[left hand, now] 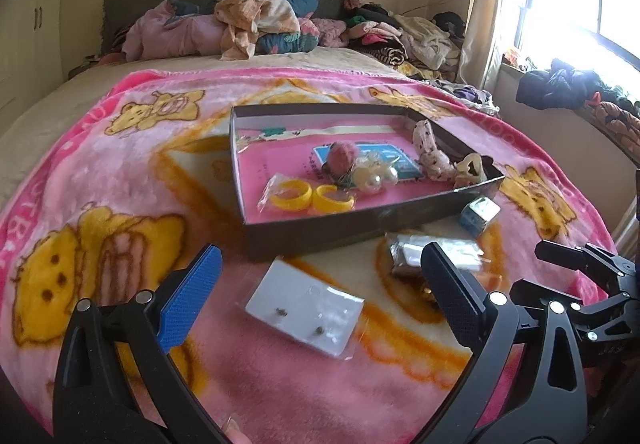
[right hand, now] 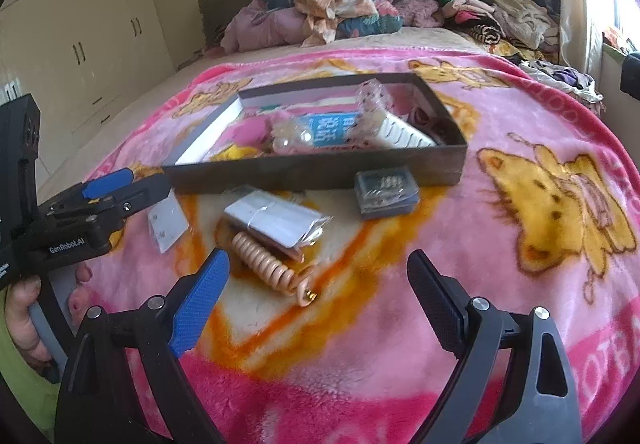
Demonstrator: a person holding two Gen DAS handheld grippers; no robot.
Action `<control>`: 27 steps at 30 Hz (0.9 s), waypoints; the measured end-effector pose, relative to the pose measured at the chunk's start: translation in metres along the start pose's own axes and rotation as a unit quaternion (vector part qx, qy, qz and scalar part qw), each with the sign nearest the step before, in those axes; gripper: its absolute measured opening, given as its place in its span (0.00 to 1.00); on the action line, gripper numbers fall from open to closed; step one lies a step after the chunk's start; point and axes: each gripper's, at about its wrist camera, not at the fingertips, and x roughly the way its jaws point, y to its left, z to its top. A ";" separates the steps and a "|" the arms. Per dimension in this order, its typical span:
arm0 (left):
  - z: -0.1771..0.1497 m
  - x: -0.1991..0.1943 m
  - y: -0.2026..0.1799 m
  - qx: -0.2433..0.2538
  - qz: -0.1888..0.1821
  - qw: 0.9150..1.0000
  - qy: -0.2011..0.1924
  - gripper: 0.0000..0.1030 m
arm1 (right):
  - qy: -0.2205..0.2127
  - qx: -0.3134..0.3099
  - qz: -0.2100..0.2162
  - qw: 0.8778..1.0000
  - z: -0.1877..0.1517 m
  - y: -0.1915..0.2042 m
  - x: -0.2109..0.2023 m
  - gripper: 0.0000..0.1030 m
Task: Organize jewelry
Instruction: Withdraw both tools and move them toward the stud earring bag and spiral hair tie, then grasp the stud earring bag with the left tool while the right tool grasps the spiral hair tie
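An open dark box (left hand: 340, 230) lies on the pink blanket and holds yellow hoop earrings (left hand: 308, 198), pearl pieces (left hand: 374, 174), a pink pompom (left hand: 340, 160) and a floral scrunchie (left hand: 430, 152). In front of it, my left gripper (left hand: 320, 296) hangs open over a bagged white earring card (left hand: 308, 308), not touching it. My right gripper (right hand: 318, 302) is open just above a peach coil hair tie (right hand: 268, 264). The tie lies against a silver packet (right hand: 276, 220). A small dark case (right hand: 386, 190) rests by the box wall (right hand: 320, 168).
The pink bear-print blanket (right hand: 520, 124) covers the bed. Piled clothes and bedding (left hand: 260, 24) fill the head end, and more clothes (left hand: 568, 88) lie under the window. The left gripper (right hand: 136, 182) and the hand (right hand: 24, 308) holding it show at the right wrist view's left edge. Cupboards (right hand: 80, 44) stand at left.
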 end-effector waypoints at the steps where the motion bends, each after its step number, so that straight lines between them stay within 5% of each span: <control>1: -0.002 0.001 0.001 0.000 0.000 1.000 0.002 0.89 | 0.002 -0.003 0.002 1.000 -0.001 0.002 0.002 0.85; 13: -0.018 0.011 0.009 0.009 -0.006 1.000 0.029 0.89 | 0.045 -0.030 0.012 0.998 -0.007 0.017 0.031 0.81; 20: -0.023 0.019 0.013 0.004 -0.013 0.999 0.044 0.89 | 0.060 -0.034 0.024 0.997 -0.011 0.018 0.045 0.61; 24: -0.025 0.022 0.009 0.010 -0.017 0.999 0.049 0.89 | 0.055 -0.022 0.041 0.997 -0.011 0.012 0.044 0.36; 27: -0.025 0.025 0.006 0.015 -0.018 0.998 0.052 0.89 | 0.050 -0.018 0.049 0.997 -0.012 0.010 0.041 0.34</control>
